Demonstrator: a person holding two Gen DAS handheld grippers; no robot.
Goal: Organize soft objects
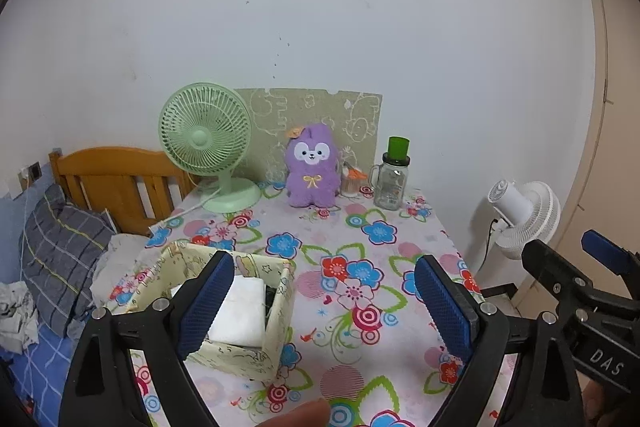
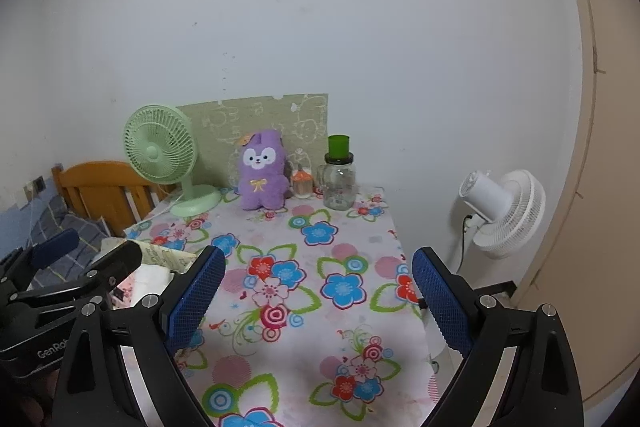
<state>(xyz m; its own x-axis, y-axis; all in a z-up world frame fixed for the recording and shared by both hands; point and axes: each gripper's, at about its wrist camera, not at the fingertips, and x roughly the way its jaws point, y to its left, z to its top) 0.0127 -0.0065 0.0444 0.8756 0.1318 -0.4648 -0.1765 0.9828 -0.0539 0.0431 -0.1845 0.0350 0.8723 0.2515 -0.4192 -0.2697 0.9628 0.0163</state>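
Note:
A purple plush toy sits upright at the back of the flowered table, against the wall. A pale patterned fabric box stands at the table's front left with a white folded soft item inside. My left gripper is open over the table; its left finger overlaps the box in view. My right gripper is open above the table's middle, with nothing between its fingers. Each gripper shows at the edge of the other's view.
A green desk fan stands at the back left. A glass jar with a green cap and a small container are beside the plush. A white floor fan stands right; a bed with a pillow lies left.

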